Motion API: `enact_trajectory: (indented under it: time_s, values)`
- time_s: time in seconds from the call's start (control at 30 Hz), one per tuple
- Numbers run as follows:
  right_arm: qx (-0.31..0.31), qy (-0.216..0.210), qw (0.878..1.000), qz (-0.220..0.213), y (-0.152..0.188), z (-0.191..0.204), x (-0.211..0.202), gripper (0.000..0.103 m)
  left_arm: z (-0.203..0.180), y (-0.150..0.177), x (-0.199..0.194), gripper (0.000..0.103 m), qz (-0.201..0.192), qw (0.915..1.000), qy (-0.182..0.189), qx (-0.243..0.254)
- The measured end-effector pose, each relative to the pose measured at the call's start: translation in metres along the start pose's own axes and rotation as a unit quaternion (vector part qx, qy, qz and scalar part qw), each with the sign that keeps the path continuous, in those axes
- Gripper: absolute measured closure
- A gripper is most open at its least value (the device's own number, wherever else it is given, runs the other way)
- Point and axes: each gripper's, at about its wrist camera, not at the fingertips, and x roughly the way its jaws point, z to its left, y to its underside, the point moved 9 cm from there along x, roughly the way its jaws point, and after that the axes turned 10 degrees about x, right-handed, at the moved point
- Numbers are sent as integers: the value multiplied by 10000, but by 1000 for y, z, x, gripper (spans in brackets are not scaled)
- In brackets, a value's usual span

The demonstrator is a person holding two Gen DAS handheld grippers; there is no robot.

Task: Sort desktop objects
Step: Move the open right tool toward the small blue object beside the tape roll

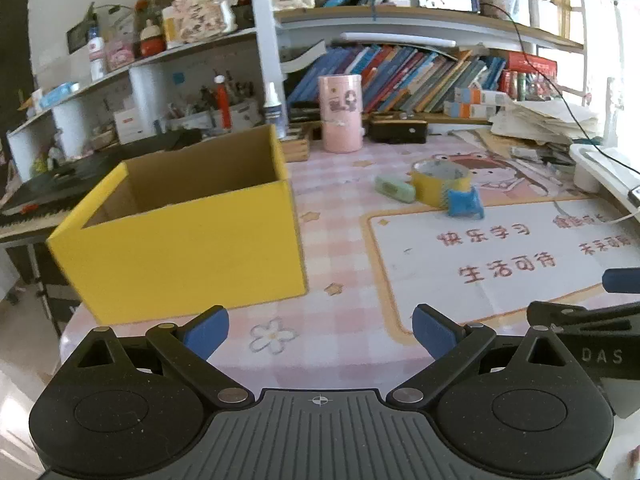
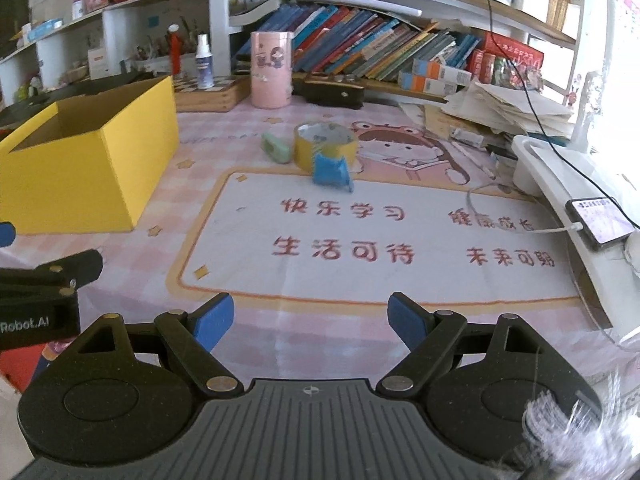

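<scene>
An open yellow cardboard box [image 1: 180,240] stands on the left of the desk; it also shows in the right wrist view [image 2: 80,160]. Its inside looks empty where visible. A yellow tape roll [image 1: 440,182] [image 2: 325,146], a blue clip [image 1: 464,202] [image 2: 331,172] in front of it and a pale green eraser [image 1: 394,189] [image 2: 275,147] to its left lie mid-desk. My left gripper [image 1: 320,330] is open and empty above the near desk edge. My right gripper [image 2: 310,320] is open and empty over the desk mat [image 2: 380,240].
A pink cylinder holder [image 2: 271,68] and a black case [image 2: 332,90] stand at the back before shelves of books. A paper stack [image 2: 508,108], a white tray [image 2: 560,168] and a phone on a cable [image 2: 602,226] lie right. A keyboard [image 1: 36,200] sits behind the box.
</scene>
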Motion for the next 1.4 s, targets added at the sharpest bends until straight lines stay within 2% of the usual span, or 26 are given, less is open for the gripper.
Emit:
enact_trajectory:
  time_s: [0.43,0.77,1.03,1.4]
  values:
    - [-19,156,9997,178,-28,-38,37,20,-39,-25,37,3,51,9995,299,-59]
    - [-149,-46,9996,235,-56,-58,70,20,-55,-46,64,3,165,9996,119,-205]
    - [-308,-400,9985,227,-84,-67,98,22,-64,-68,83,3,184,9991,-191,-339]
    - [-571,-1233,9897,457,-109,-60,141,27,-70,-89,103,3,292,9975,-571,-301]
